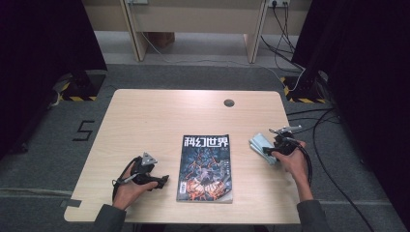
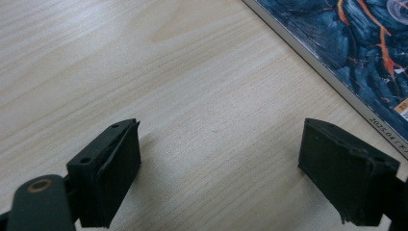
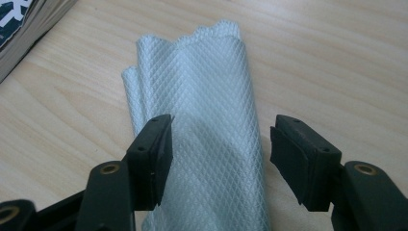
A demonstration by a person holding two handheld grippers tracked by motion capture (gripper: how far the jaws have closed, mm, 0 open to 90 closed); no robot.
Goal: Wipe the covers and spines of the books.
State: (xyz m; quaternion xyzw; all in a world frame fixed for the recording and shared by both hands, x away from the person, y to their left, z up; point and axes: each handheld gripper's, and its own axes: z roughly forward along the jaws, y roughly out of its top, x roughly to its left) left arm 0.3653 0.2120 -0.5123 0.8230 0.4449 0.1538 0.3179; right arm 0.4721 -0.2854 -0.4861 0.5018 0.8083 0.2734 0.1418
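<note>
**One cloth, one magazine, two grippers on a pale wooden table**

The pale wooden table (image 1: pixel 145 116) stood on grey carpet between dark curtains, and it carried one magazine (image 1: pixel 205 168), which serves as the landmark here. There were two hand-held grippers and one folded cloth.

Left of the magazine, close to its lower left corner, the left gripper (image 1: pixel 162 180) rested low over the table in the person's left hand (image 1: pixel 129 186), its jaws pointing toward the magazine. In the left gripper view its jaws (image 2: pixel 219 173) stood wide apart with only bare wood between them, gripping nothing; the magazine's edge (image 2: pixel 337 62) ran diagonally across the upper right corner, cut off by the frame.

The magazine lay flat with its cover up, its long axis running from the person's side toward the far edge.

Right of the magazine, just beside its upper half, lay the pale blue-white cloth (image 3: pixel 207 96), folded into a long strip with a diamond weave. In the high view its long axis ran diagonally, and the right gripper (image 1: pixel 270 151) covered its near end. In the right gripper view the strip ran straight away between the jaws (image 3: pixel 219 159), which stood released on either side of it; whether the pads touched the fabric could not be made out. The cloth's near end was cut off by the bottom of the frame.
</note>
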